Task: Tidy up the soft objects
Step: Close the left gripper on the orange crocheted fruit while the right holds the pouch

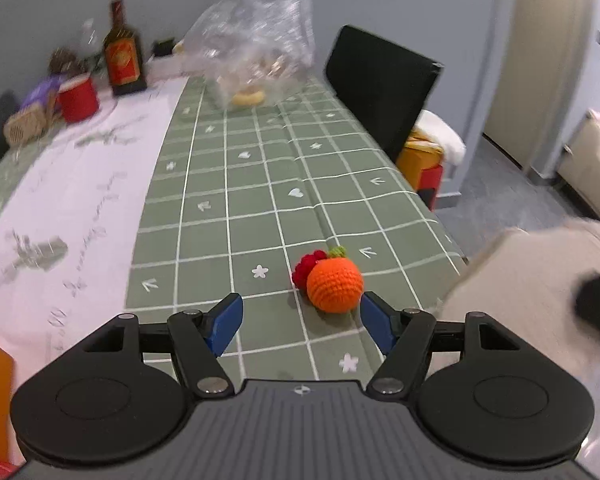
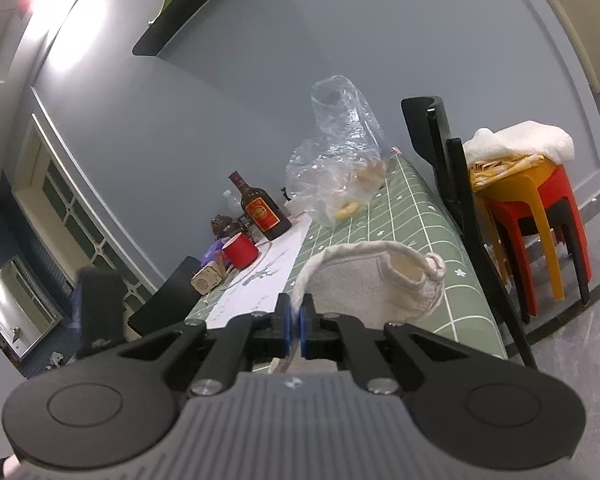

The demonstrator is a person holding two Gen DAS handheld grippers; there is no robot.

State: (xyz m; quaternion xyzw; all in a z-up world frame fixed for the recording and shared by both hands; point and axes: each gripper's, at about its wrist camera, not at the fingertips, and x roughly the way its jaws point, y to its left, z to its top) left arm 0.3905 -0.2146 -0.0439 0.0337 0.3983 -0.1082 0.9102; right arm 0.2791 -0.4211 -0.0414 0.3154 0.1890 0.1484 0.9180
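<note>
The crocheted orange (image 1: pixel 334 287) sat on the green checked tablecloth (image 1: pixel 260 184) just ahead of my spread left tongs (image 1: pixel 301 320), toward their right finger. My right tongs (image 2: pixel 295 326) pinched the cream cloth pouch's (image 2: pixel 376 284) rim, farther off.

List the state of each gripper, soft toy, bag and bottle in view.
Left gripper: open, empty, just short of the toys.
Right gripper: shut on the cloth bag's rim.
Cloth bag: held up, mouth open.
Orange crochet ball: on the tablecloth, touching the red crochet piece.
Plastic bag: standing, open.
Bottle: upright.
</note>
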